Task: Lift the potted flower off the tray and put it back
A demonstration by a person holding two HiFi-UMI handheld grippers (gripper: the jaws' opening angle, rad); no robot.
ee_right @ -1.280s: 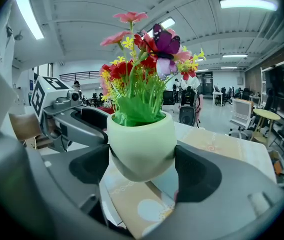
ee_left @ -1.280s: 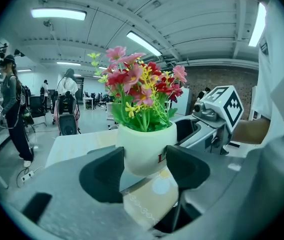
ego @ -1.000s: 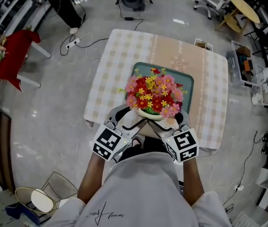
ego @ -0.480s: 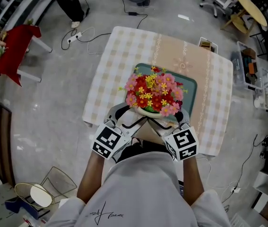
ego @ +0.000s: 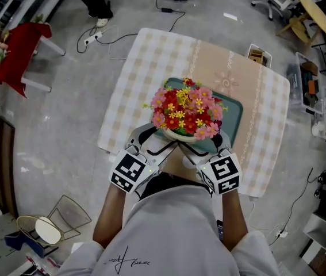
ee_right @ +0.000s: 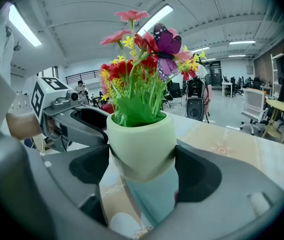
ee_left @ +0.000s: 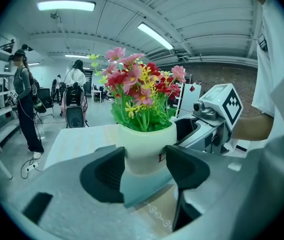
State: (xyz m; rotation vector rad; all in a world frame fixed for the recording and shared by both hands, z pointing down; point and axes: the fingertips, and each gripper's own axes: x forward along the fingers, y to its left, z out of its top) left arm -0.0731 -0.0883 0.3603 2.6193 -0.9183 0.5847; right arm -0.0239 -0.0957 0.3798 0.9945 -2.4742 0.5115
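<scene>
The left gripper (ee_left: 145, 164) and right gripper (ee_right: 142, 166) each clamp the potted flower (ego: 185, 112) by its pot, jaws spread wide round it; it hangs upright over the tray's (ego: 233, 109) near half. Setting it back looks like a plain move straight down.

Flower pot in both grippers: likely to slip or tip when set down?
Probably top-heavy: the flowers spread wider than the pot, so it may tip if tilted. Its smooth, rounded wall could slip in the left gripper and right gripper.
</scene>
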